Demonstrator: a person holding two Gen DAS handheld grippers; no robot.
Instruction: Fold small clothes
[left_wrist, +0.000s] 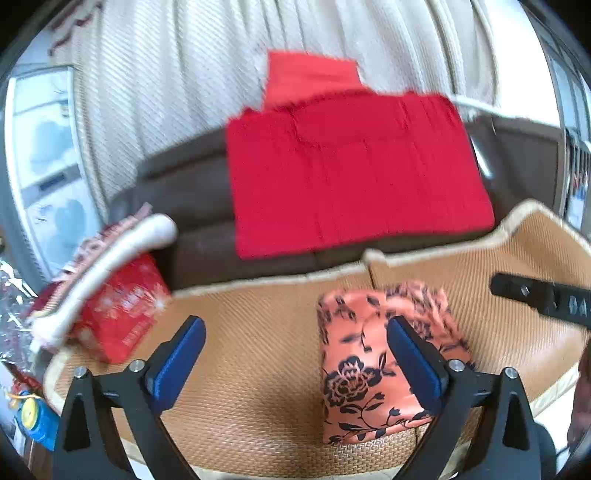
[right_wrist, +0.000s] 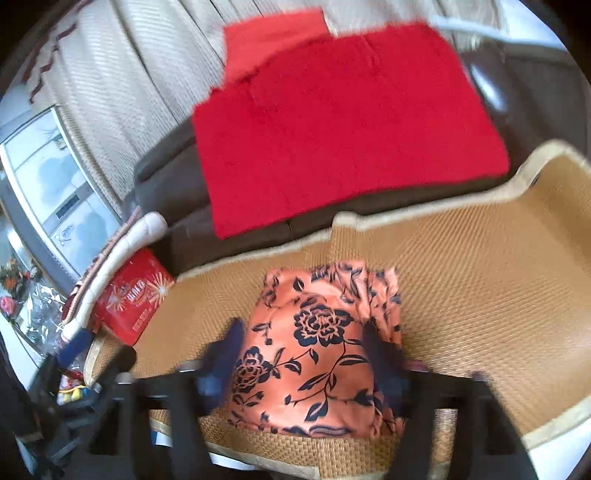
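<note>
The left gripper (left_wrist: 295, 354) and right gripper (right_wrist: 303, 354) are being held spread, empty, above the folded orange black-flowered garment (right_wrist: 317, 354) on the woven straw mat (right_wrist: 480, 266), judged finished and awaiting the next garment

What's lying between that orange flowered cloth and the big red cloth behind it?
Only bare woven mat, its pale edge, then dark sofa. Right wrist view: floral cloth, red cloth.

We are seeing 1 orange garment with black flowers (right_wrist: 317, 350), folded into a compact bundle, lying flat on the woven mat (right_wrist: 480, 280); its looser layers are sticking out at 1 o'clock.
</note>
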